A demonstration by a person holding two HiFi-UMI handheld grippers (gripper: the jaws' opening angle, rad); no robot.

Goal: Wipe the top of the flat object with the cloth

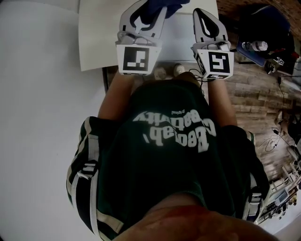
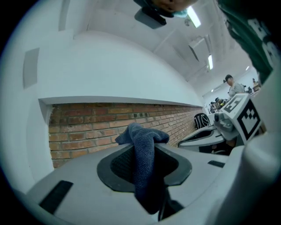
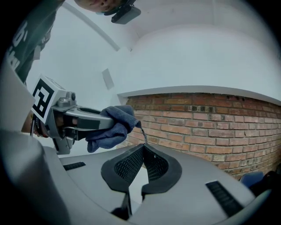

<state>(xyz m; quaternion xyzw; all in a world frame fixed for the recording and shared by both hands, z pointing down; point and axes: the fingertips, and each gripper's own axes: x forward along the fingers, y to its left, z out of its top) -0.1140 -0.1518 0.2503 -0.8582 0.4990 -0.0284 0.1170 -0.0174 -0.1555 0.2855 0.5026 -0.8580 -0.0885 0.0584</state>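
The dark blue cloth (image 2: 145, 162) hangs bunched between the jaws of my left gripper (image 2: 142, 149), which is shut on it. In the head view both grippers are raised side by side over a flat white board (image 1: 96, 37), and the cloth (image 1: 175, 4) shows at the top edge above my left gripper (image 1: 150, 9). My right gripper (image 3: 143, 147) has its jaws closed at the tips, and a thin strand of the cloth (image 3: 112, 127) runs down into them. It stands just right of the left one (image 3: 88, 121) in the right gripper view.
A red brick wall (image 3: 210, 123) under a white ledge fills the background of both gripper views. On the wooden floor at the right lie a dark bag with a bottle (image 1: 256, 44) and cables (image 1: 277, 136). The person's shoes (image 1: 178, 69) stand at the board's near edge.
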